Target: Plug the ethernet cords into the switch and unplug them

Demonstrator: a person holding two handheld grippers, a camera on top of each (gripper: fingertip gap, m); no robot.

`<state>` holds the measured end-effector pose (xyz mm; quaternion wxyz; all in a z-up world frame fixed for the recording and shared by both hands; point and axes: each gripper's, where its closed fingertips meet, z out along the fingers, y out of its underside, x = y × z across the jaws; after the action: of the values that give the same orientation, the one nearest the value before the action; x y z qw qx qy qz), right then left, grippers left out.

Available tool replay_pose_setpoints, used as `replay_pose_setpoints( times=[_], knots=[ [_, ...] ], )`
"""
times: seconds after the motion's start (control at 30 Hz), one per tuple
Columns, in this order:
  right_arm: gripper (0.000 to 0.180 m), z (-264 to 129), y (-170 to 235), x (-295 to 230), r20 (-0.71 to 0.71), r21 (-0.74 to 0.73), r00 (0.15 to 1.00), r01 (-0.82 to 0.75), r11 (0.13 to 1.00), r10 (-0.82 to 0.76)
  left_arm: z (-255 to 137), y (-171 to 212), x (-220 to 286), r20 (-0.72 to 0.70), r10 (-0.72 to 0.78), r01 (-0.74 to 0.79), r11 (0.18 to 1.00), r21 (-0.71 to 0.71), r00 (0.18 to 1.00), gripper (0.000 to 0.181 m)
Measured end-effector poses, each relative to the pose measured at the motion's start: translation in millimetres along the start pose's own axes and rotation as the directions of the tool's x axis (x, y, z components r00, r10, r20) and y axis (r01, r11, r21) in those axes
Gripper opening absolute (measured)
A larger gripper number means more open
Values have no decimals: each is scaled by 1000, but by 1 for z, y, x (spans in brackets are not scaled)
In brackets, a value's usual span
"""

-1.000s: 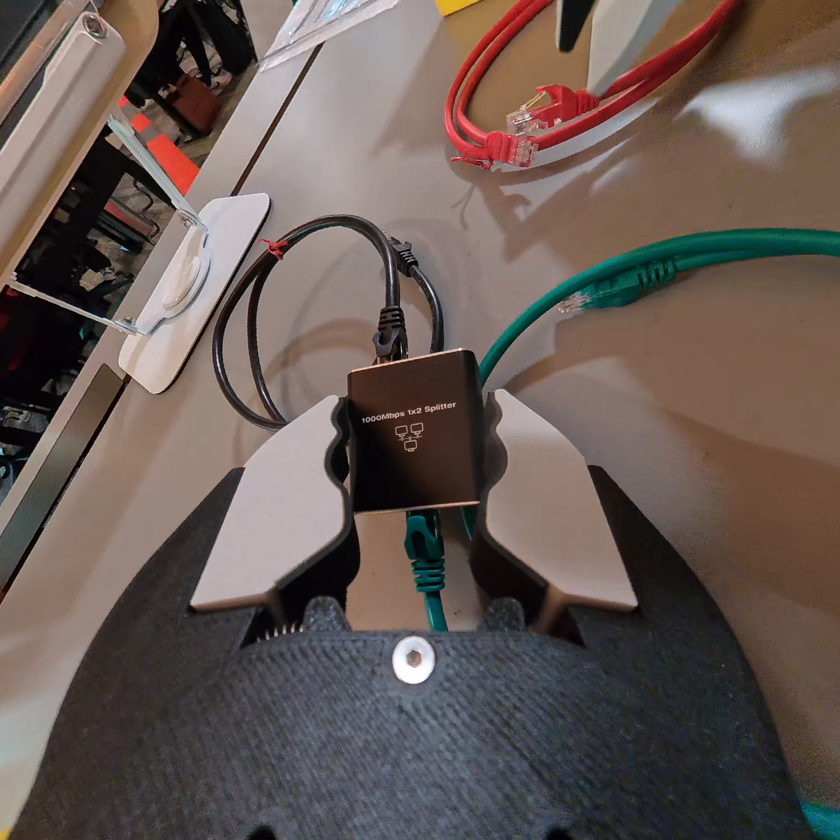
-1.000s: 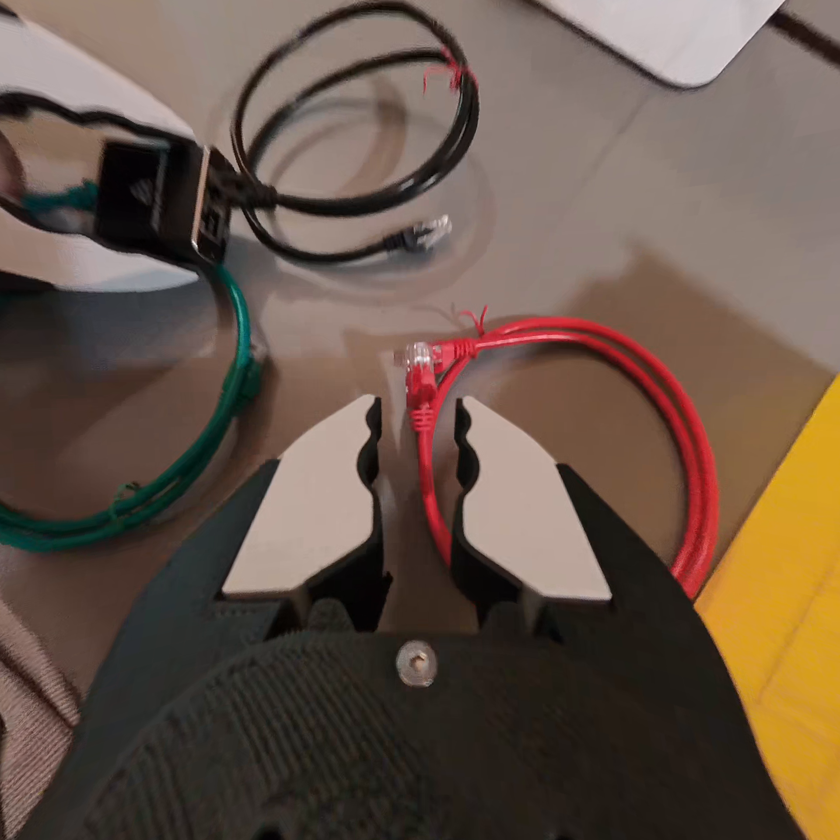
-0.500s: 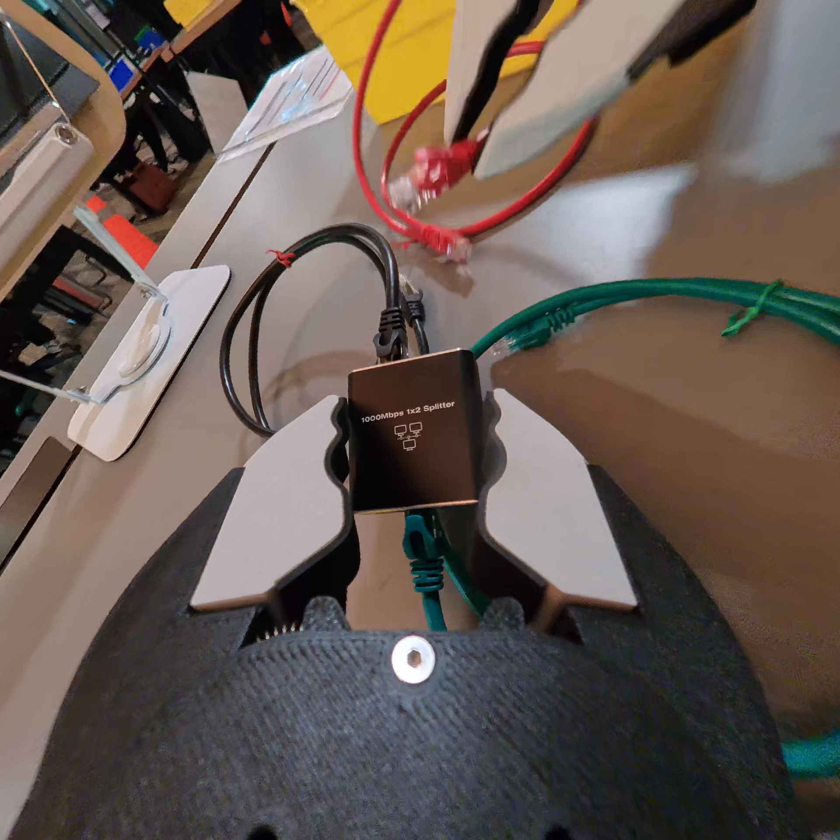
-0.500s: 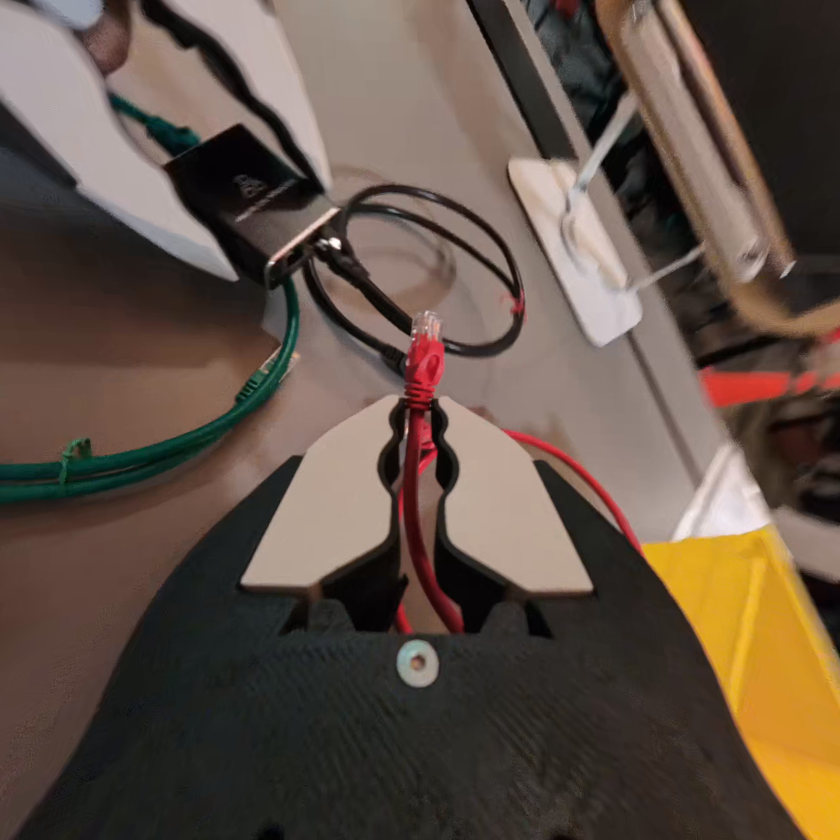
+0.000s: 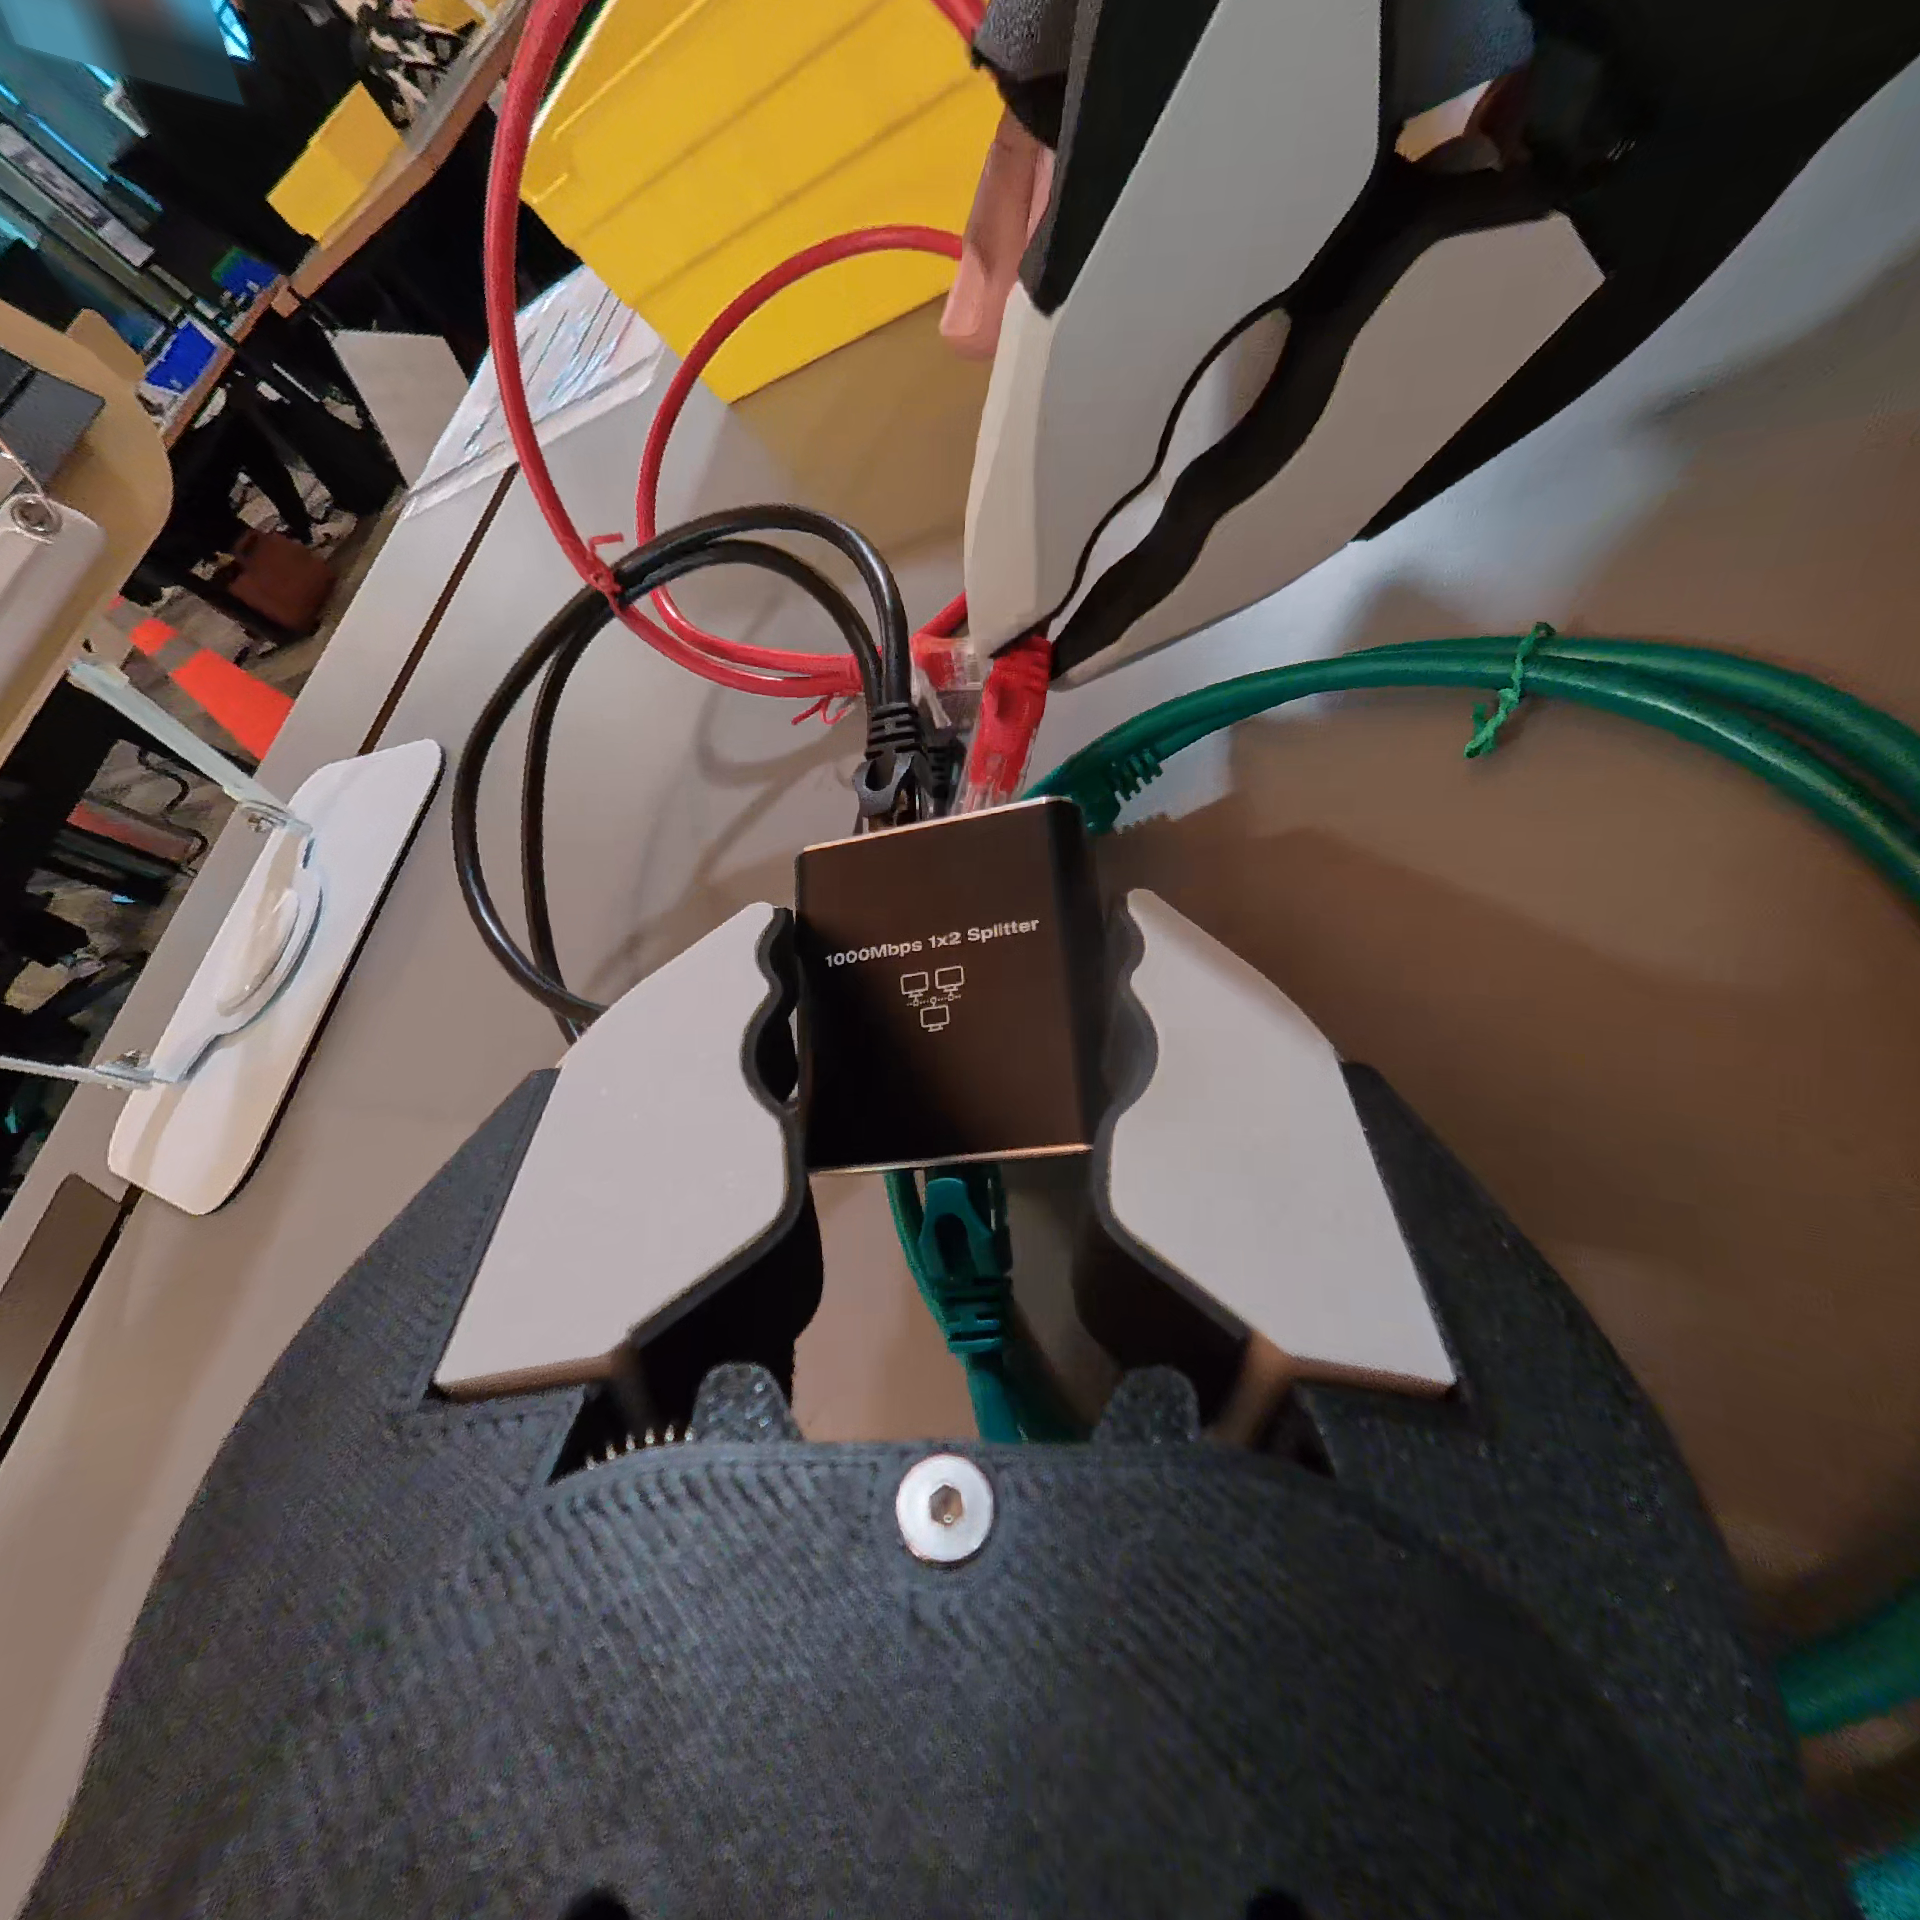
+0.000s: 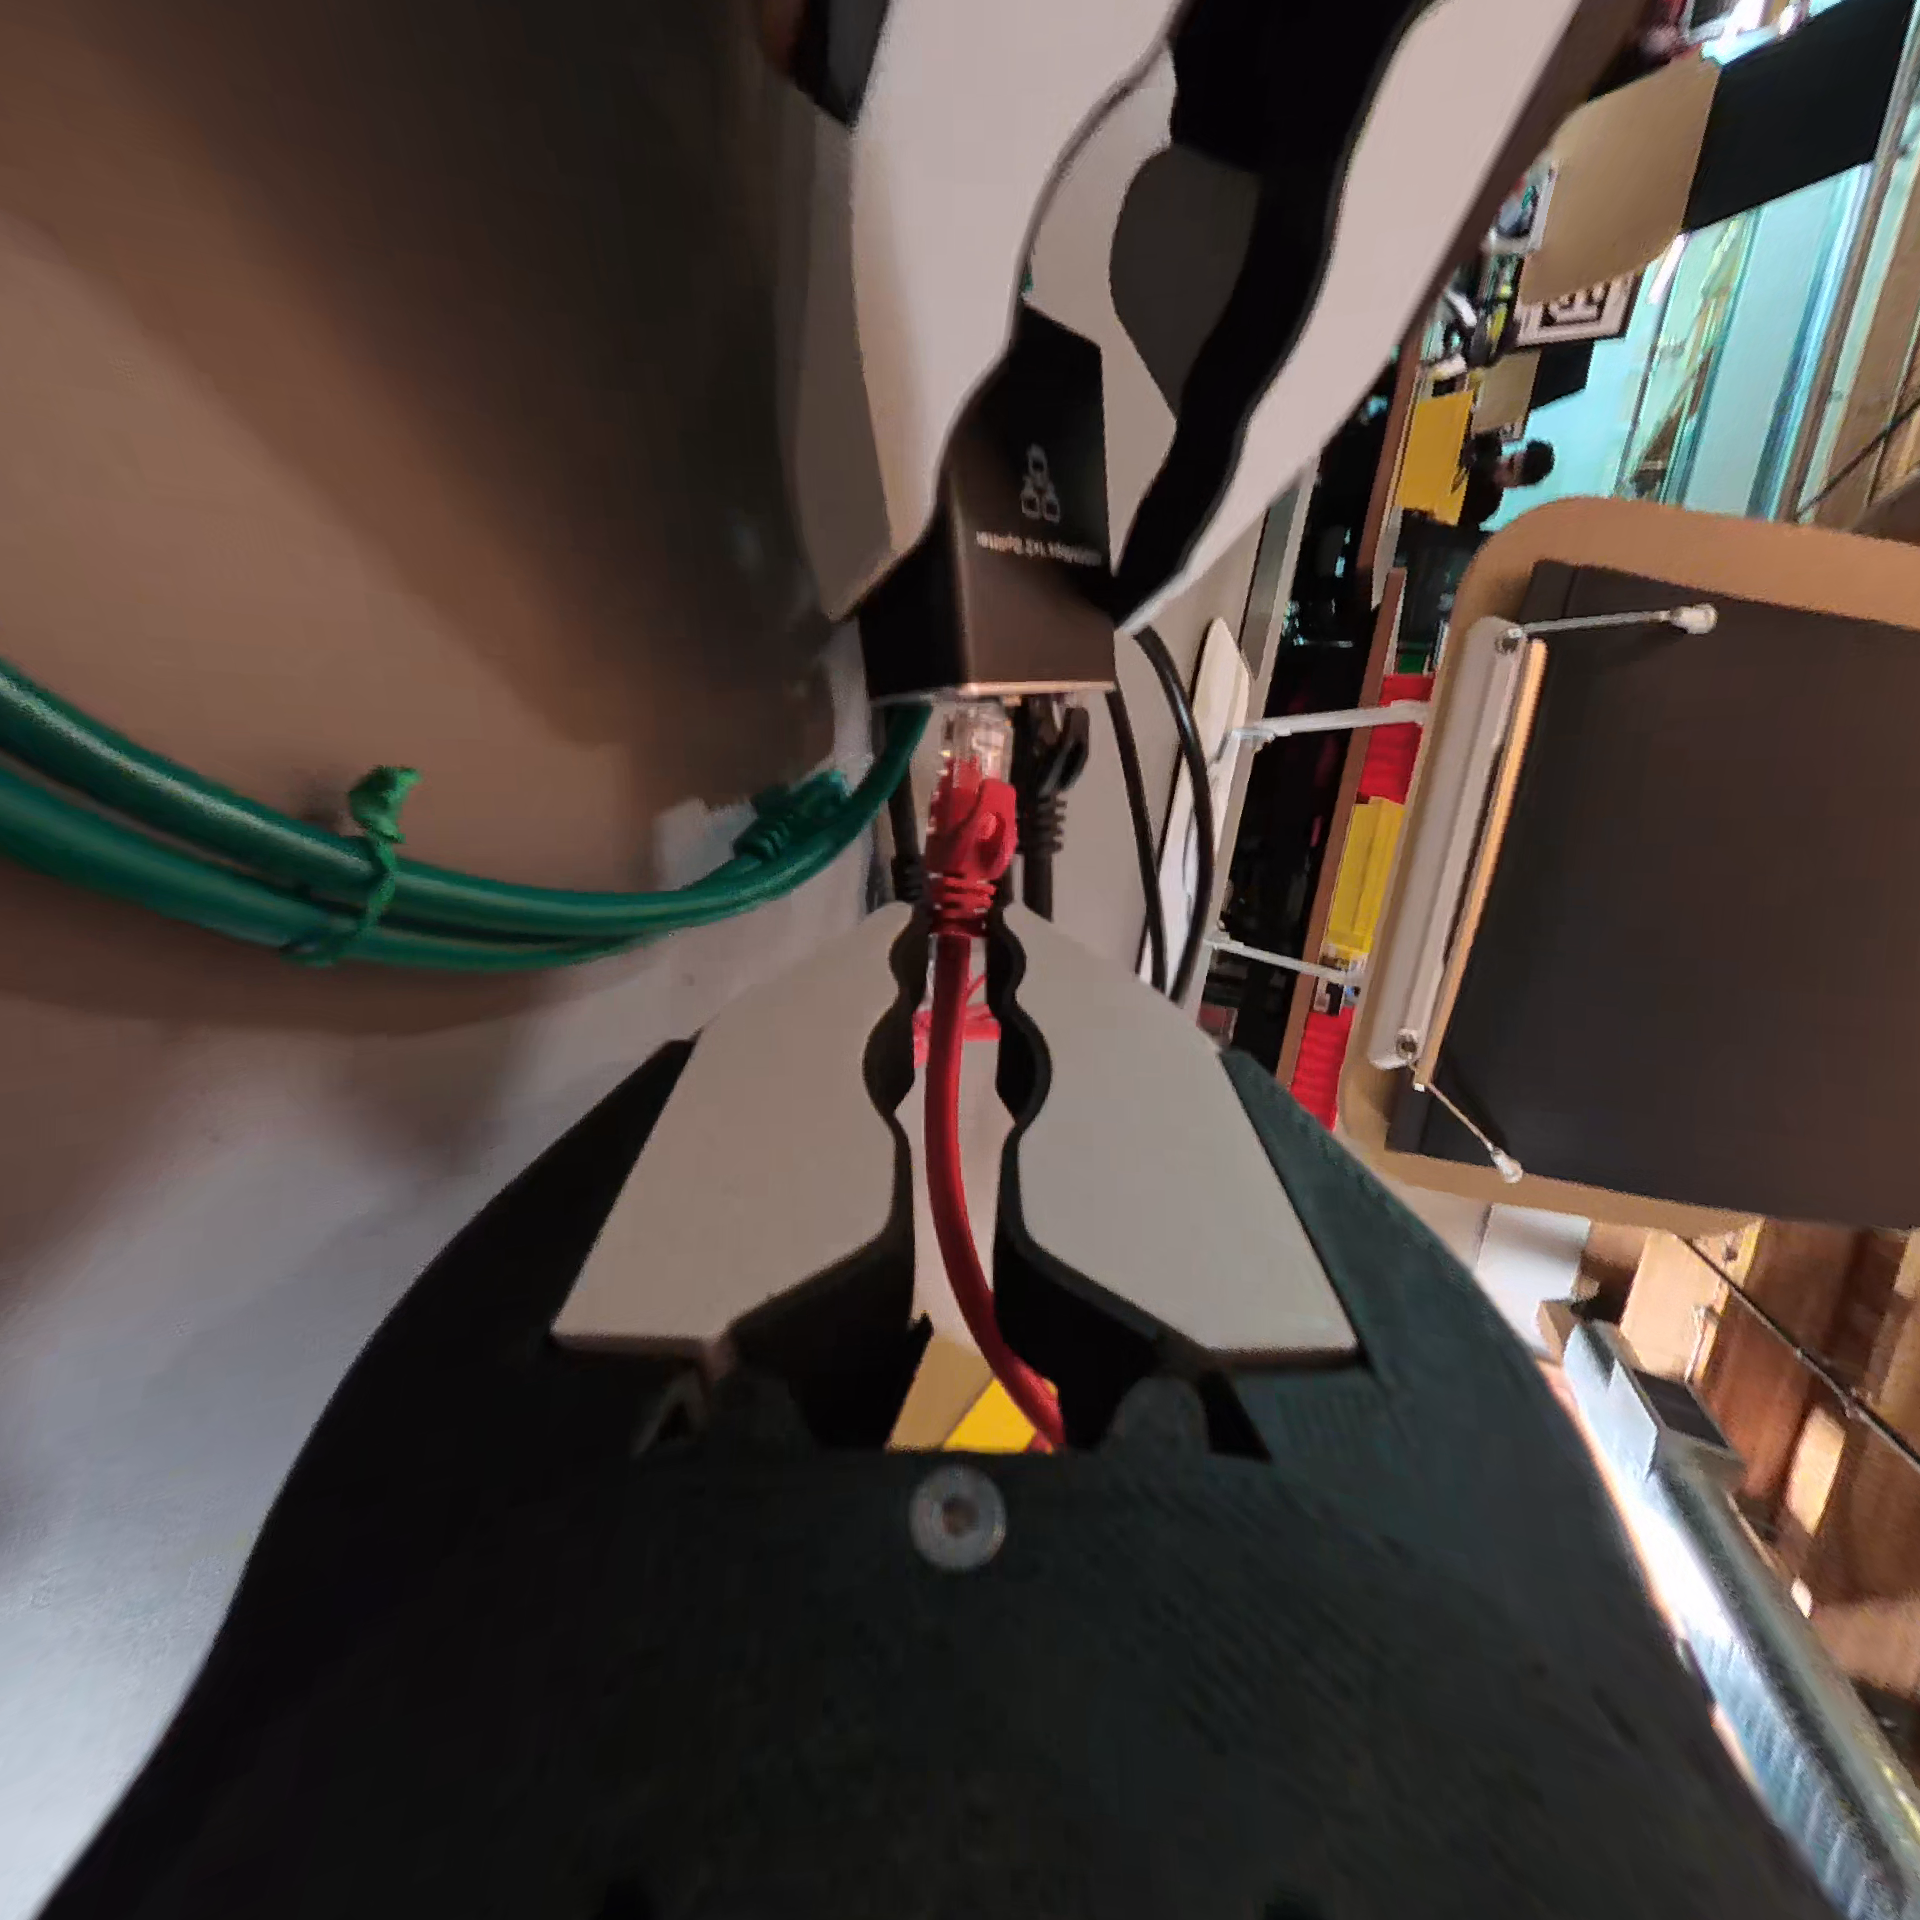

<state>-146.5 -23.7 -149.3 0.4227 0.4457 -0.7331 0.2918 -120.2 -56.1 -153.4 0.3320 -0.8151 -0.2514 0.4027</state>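
My left gripper [image 5: 951,925] is shut on the small black switch box [image 5: 940,997] and holds it above the table. A green cord [image 5: 961,1278] is plugged into its near side and a black cord [image 5: 888,748] into its far side. My right gripper [image 6: 956,920] is shut on the red cord [image 6: 961,1101] just behind its plug [image 6: 971,800]. The plug's clear tip touches the free far port of the switch [image 6: 1023,592], beside the black plug. In the left wrist view the right gripper [image 5: 1023,644] comes in from the upper right with the red plug [image 5: 1003,727].
The green cord's coil [image 5: 1558,686] lies on the beige table [image 5: 1455,987] at the right, with its loose plug [image 5: 1117,774] near the switch. A white stand base [image 5: 260,987] sits at the left table edge. A yellow bin [image 5: 769,177] stands behind. The red loop [image 5: 582,416] hangs upward.
My right gripper closed on the red cord, lifted it off the table and brought its plug to the switch's far port. My left gripper raised and tilted the switch a little.
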Motion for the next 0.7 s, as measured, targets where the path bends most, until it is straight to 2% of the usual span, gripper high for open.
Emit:
replay_pose_setpoints(
  times=[0.1,0.27,0.47,0.7],
  knots=[
    [10,-2,-1,-5,18,14,1000,22,1000,-22,1,0,4,-15,20,-20,1000,-2,1000,58],
    [10,-11,-4,-8,61,104,998,-36,994,30,0,-4,14,-49,73,-72,997,15,996,58],
    [10,-18,-8,-20,58,145,997,47,988,-56,0,-5,26,-97,130,-128,991,28,987,57],
    [10,-23,-11,-20,117,223,991,-84,971,59,-1,-7,30,-106,142,-139,989,41,984,57]
  ],
)
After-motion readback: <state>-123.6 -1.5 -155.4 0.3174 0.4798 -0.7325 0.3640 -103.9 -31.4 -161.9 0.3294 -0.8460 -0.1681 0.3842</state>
